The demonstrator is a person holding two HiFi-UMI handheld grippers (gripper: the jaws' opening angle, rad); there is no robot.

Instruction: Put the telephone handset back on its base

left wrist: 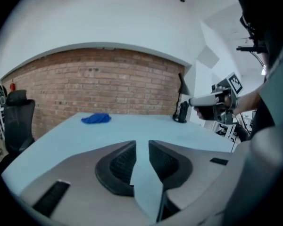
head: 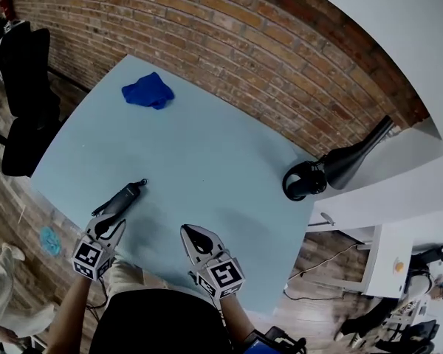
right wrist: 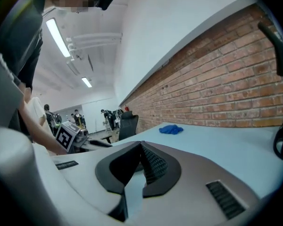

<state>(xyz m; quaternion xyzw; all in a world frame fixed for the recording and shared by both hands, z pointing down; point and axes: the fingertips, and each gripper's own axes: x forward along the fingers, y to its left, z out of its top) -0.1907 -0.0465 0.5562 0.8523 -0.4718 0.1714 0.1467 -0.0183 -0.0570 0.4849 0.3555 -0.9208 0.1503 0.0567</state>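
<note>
A dark, slim handset [head: 122, 198] with a short stub at its far end lies on the light blue table [head: 207, 146], near the front left corner. My left gripper [head: 111, 226] hovers just behind the handset's near end. Its jaws [left wrist: 142, 142] stand a narrow gap apart, and only bare tabletop shows between them. The left gripper view does not show the handset. My right gripper [head: 190, 233] is to the right of it near the front edge, its jaws [right wrist: 141, 145] closed tip to tip on nothing. I see no phone base in any view.
A crumpled blue cloth [head: 149, 92] lies at the table's far left. A black round thing like headphones [head: 304, 181] and a black lamp [head: 354, 157] sit at the right edge. A brick wall [head: 266, 43] runs behind. A black office chair [head: 26, 87] stands at the left.
</note>
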